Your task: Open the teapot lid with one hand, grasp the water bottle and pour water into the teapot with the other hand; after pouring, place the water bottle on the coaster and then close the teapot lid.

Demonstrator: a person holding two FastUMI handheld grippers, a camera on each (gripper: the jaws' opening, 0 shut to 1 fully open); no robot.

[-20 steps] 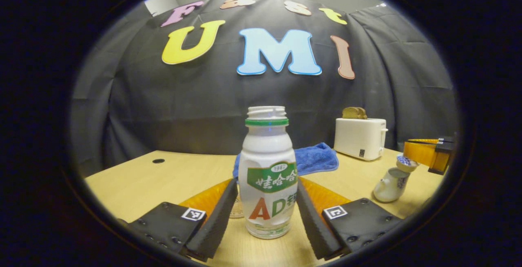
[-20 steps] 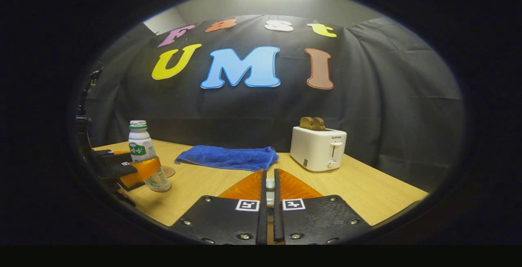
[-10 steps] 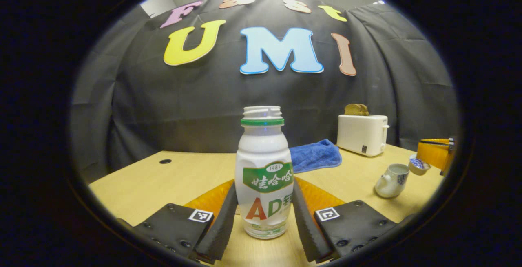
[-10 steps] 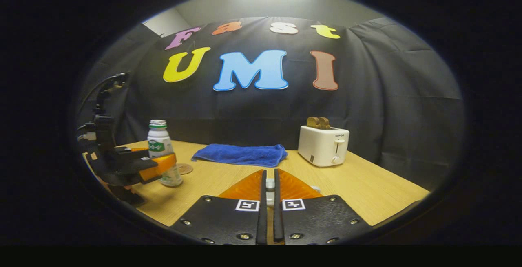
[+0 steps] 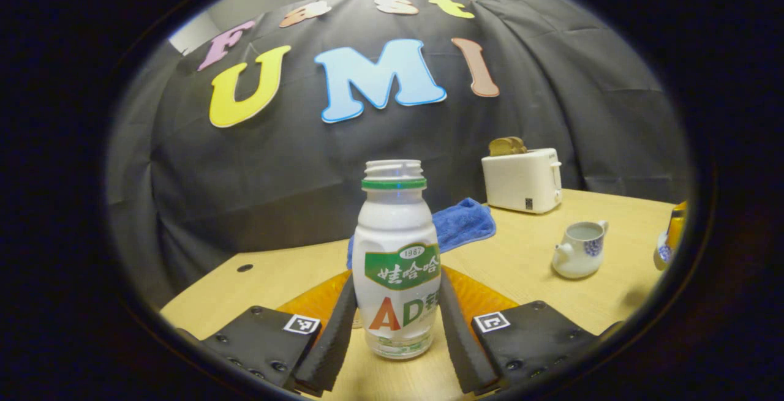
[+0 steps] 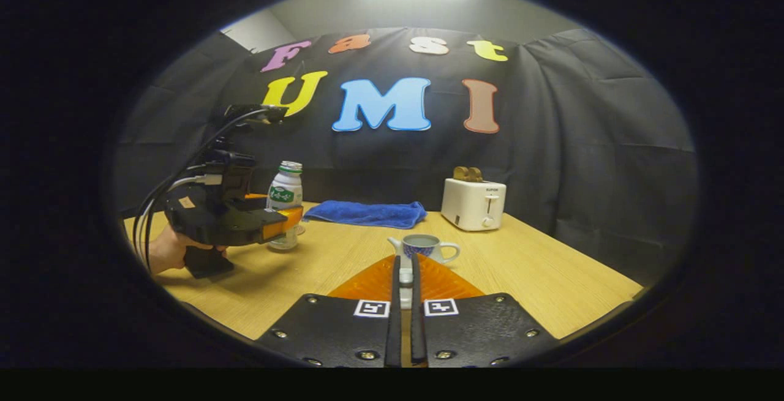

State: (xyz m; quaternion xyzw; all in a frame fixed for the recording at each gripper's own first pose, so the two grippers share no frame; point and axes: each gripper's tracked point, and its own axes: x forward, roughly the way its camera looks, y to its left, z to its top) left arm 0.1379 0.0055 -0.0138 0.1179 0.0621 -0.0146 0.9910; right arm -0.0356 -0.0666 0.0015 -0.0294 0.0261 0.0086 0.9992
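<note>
Item: white plastic water bottle [image 5: 397,260] with green neck ring and green label, uncapped, upright. Held by the left gripper [image 5: 397,327], one finger pressed to each side of its lower body; in the right gripper view the bottle [image 6: 285,196] appears lifted off the light wooden table [image 6: 539,278], in a gripper held by a hand [image 6: 164,253].

Item: small white ceramic teapot [image 5: 577,249] with blue pattern, lid off, mouth open, standing on the table right of the bottle, well apart (also seen just beyond the right gripper's fingers [image 6: 422,247]).

Item: right gripper [image 6: 405,278], fingers drawn together on a small white piece, probably the lid, though too little shows to tell.

Item: blue folded cloth [image 6: 366,212]; white toaster [image 6: 473,205] with bread, at the back.
</note>
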